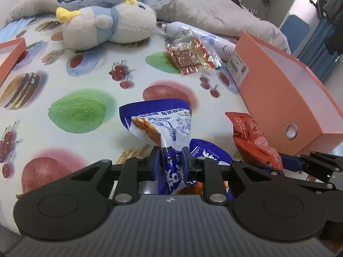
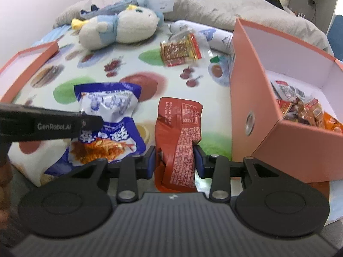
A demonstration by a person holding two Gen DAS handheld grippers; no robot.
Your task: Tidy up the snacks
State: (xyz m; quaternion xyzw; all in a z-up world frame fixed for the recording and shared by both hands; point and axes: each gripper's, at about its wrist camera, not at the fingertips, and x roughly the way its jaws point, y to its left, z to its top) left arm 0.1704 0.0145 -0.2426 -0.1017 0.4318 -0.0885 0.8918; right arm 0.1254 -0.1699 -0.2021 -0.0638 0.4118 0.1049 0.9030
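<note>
The left gripper is clenching the crumpled middle of the blue snack bag, its blue pads pinching the film into a narrow waist while the top flares open above them. The bag is sitting over the fruit-printed bedsheet, near the front edge of the bed. It is looking light and limp, a glossy crinkled foil that is probably slippery; a pinch across gathered film, as here, seems the safest hold, since a flat face would likely slide out.

Just to its right, the right gripper is grasping the red snack packet around its lower half, jaws pressing in on both long edges. This packet is looking stiffer and flatter, folded lengthwise, with matte printed film, and should carry without drooping much.

Further right, the open orange cardboard box is standing beside both packets, rigid and smooth-walled, with wrapped snacks already heaped inside. Behind, a clear packet of brown biscuits is lying on the sheet, likely brittle, so worth lifting by its sealed end.
</note>
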